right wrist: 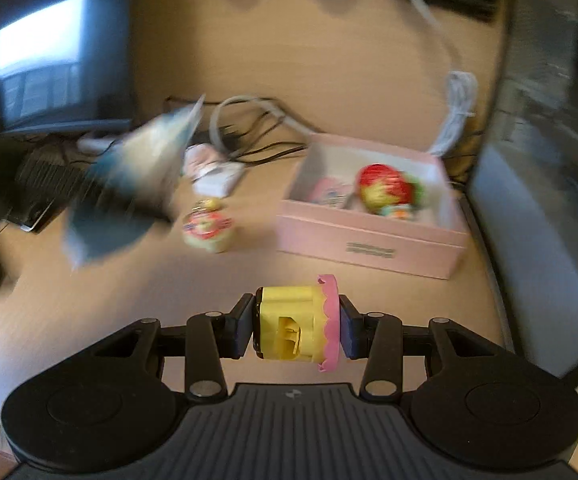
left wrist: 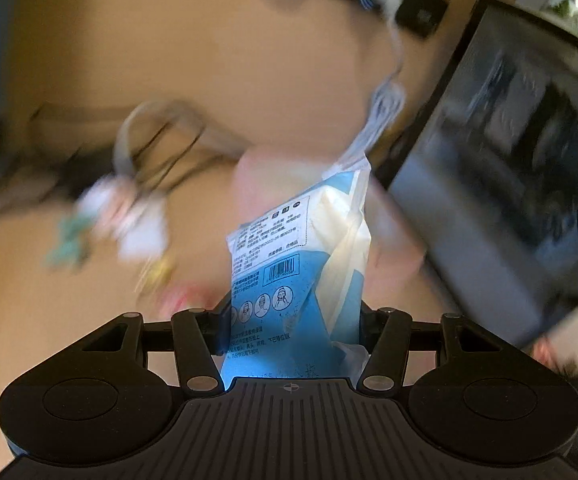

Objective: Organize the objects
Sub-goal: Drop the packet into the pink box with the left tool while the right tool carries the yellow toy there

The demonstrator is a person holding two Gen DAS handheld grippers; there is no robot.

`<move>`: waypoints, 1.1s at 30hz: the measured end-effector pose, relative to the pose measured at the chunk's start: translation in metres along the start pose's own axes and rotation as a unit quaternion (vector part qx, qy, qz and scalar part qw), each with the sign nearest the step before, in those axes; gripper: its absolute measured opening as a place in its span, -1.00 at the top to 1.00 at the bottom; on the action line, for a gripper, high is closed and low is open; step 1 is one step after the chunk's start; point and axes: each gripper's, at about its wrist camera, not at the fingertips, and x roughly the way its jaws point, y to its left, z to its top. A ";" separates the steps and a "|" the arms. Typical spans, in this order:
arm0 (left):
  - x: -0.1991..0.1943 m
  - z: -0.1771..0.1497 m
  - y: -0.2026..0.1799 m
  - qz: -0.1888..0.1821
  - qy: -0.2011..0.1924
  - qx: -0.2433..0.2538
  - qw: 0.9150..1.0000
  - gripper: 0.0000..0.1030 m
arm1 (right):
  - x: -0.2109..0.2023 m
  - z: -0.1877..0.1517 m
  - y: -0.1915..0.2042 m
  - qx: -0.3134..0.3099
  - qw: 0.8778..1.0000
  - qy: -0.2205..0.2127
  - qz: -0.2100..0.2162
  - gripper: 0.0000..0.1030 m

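Observation:
My left gripper is shut on a blue and white tissue pack and holds it above the wooden desk. The same pack shows blurred at the left of the right wrist view. A pink box stands on the desk, partly hidden behind the pack in the left wrist view. It holds a red strawberry-like toy and small pastel items. My right gripper is shut on a yellow roll with a pink scalloped edge, just in front of the box.
A small round pastel toy and a white block lie left of the box. Cables and a white cord run behind. A keyboard and monitor stand at left, a dark screen at right.

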 end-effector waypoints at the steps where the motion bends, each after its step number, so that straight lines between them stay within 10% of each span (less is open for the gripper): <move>1: 0.016 0.015 -0.008 0.001 -0.014 0.007 1.000 -0.15 | -0.001 -0.003 -0.009 0.011 1.000 0.002 -0.005 0.19; 6: 0.105 0.054 -0.022 -0.057 -0.001 -0.011 0.998 -0.17 | 0.004 -0.018 -0.036 0.034 0.999 0.022 -0.013 0.19; 12: 0.172 0.041 -0.053 0.076 0.024 0.067 0.995 -0.23 | -0.001 -0.039 -0.058 0.051 0.998 0.030 -0.031 0.19; 24: 0.078 0.037 -0.039 0.016 -0.070 0.002 0.997 -0.16 | 0.004 -0.039 -0.069 0.081 0.996 0.021 -0.044 0.19; 33: 0.015 -0.064 0.014 0.033 0.018 -0.056 0.998 -0.16 | 0.032 0.016 -0.067 0.063 0.998 -0.009 -0.015 0.19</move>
